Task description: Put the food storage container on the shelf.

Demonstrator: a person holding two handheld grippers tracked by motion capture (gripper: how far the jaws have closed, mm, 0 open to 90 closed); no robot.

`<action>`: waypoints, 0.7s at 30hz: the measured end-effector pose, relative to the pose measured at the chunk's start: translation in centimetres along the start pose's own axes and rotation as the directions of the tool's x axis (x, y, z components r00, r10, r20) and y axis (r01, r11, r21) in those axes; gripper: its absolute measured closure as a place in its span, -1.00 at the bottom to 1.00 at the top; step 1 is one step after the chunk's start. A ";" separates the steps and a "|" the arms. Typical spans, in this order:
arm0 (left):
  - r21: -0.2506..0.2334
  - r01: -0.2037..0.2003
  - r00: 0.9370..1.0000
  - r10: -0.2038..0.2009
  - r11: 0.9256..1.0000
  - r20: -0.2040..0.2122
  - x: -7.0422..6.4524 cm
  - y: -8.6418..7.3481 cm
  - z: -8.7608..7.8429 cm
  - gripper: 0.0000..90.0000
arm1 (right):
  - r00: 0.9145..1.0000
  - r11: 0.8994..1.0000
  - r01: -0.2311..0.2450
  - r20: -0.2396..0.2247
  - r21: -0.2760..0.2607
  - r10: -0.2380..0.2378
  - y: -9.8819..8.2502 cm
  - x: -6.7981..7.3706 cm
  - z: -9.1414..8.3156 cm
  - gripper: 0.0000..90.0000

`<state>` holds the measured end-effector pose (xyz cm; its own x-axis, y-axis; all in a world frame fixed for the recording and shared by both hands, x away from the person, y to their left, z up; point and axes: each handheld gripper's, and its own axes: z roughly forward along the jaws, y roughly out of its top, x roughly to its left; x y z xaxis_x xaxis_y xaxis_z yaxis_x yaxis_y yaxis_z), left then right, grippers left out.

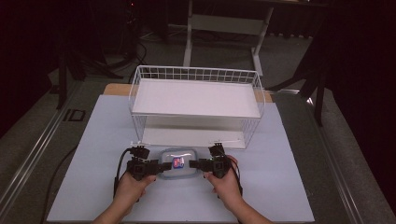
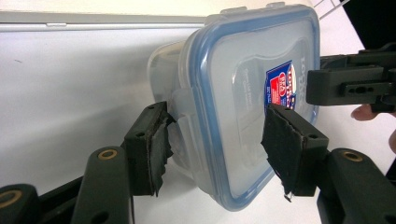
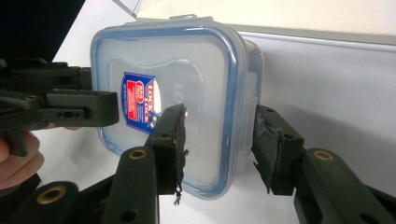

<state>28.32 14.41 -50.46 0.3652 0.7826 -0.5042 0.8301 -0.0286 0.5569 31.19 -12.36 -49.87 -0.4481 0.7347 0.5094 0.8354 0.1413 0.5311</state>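
A clear plastic container [image 1: 177,163] with a blue-rimmed lid and a red and blue label lies on the white table [image 1: 93,154] in front of the rack. My left gripper [image 1: 163,167] holds its left end. In the left gripper view [image 2: 215,110] one pad [image 2: 284,144] presses on the lid and the other on the side latch. My right gripper [image 1: 193,164] holds the right end the same way, with the container [image 3: 187,93] between its jaws [image 3: 219,110]. Each gripper view also shows the other gripper past the lid.
A white wire rack [image 1: 196,98] with two shelves stands just behind the container; its lower shelf [image 1: 191,136] opens toward me. The table's front edge is close under my hands. Dark floor, cables and table legs lie beyond the table.
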 end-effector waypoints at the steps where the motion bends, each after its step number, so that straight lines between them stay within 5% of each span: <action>1: -0.004 0.004 1.000 -0.004 1.000 -0.001 -0.1 0.0 -0.1 -0.01 | 1.000 1.000 0.010 0.006 -0.007 -0.010 -0.1 0.1 -0.1 0.25; 10: -0.039 -0.007 1.000 0.008 0.999 0.014 -0.7 0.5 0.0 0.06 | 1.000 0.999 0.020 0.024 -0.026 -0.019 -0.1 -0.1 -0.7 0.25; 21: -0.107 -0.090 0.995 0.094 0.990 0.039 -3.0 4.4 0.7 0.07 | 0.998 0.991 0.012 0.056 -0.133 -0.005 2.3 -1.0 -4.2 0.25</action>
<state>31.14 11.49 -46.92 0.4582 0.7514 -0.4748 0.7440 -0.0319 0.6674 32.28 -15.54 -46.33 -0.4337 0.7698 0.4683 0.7801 0.0606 0.6228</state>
